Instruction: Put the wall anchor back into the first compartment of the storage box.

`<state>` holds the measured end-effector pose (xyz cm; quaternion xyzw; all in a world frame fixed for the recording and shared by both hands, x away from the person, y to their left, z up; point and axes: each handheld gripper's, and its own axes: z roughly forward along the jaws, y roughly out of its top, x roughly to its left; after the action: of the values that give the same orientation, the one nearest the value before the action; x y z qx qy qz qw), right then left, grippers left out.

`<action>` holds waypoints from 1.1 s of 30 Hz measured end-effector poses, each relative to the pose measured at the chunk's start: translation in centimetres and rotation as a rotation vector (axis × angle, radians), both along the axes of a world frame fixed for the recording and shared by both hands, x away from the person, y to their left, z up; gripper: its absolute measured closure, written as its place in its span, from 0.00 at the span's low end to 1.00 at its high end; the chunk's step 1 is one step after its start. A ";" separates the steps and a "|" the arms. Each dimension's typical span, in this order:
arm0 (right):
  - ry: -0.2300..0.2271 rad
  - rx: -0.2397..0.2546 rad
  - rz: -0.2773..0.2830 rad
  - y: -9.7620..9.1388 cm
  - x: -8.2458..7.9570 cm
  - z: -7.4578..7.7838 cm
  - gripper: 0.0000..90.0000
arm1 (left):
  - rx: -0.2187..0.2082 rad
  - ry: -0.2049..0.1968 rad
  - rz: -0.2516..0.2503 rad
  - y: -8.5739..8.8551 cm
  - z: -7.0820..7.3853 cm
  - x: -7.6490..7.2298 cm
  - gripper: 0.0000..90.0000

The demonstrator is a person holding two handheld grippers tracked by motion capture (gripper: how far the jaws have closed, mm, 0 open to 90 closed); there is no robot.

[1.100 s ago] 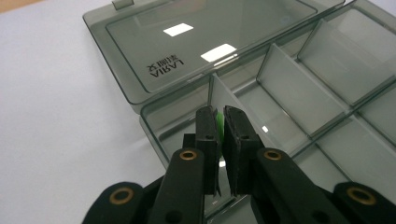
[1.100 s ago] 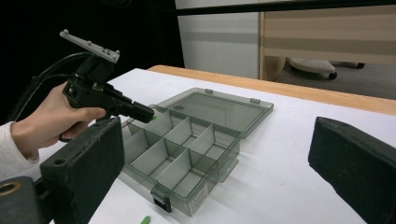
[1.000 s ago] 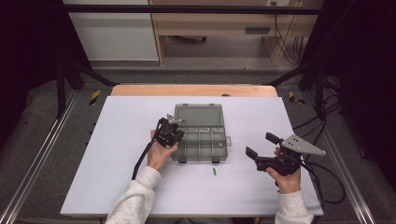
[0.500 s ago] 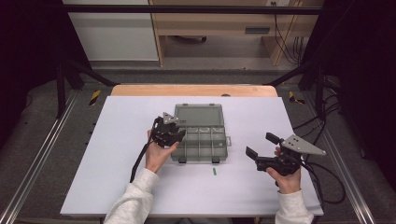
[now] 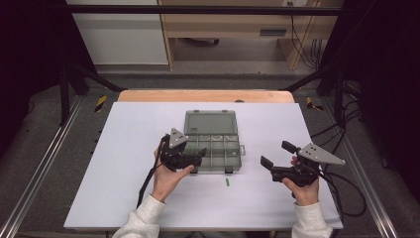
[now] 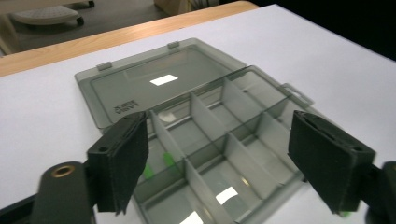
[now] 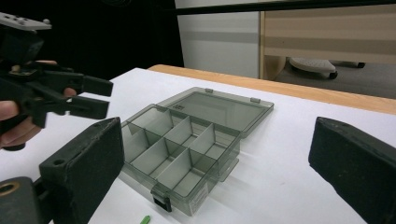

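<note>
We see even overhead light, bright glare patches on the clear organizer box [image 6: 196, 135], dark surroundings, soft focus.

Your box [image 5: 213, 141]: smoky translucent grey. Table [image 5: 124, 148]: white. Jaws: black. Small piece [image 5: 227, 182] before box: green.

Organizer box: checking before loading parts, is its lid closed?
No, the organizer box lies open, its lid folded back flat on the table.
</note>
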<state>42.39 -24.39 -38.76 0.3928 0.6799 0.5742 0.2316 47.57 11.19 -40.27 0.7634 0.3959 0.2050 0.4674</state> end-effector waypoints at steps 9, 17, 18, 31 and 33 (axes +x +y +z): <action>0.001 -0.001 0.003 0.0 0.0 0.0 0.04 | -0.005 -0.009 -0.043 -1.3 -0.2 -2.9 0.15; 0.001 0.000 0.002 0.0 0.0 0.0 0.04 | 0.026 0.000 -0.069 -3.0 -1.3 -4.6 0.14; 0.001 0.001 0.004 0.0 0.0 0.0 0.04 | 0.023 0.006 -0.073 -3.2 -1.4 -4.8 0.14; 0.004 0.000 0.004 0.2 0.0 -0.1 0.04 | 0.033 0.044 -0.119 -5.4 -3.1 -6.6 0.18; 0.003 -0.002 0.003 0.2 0.0 -0.1 0.04 | 0.037 0.057 -0.123 -5.8 -3.5 -6.7 0.19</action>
<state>42.41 -24.24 -38.87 0.3926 0.6814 0.5733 0.2300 40.90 5.38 -43.75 0.8004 0.3573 0.1615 0.4534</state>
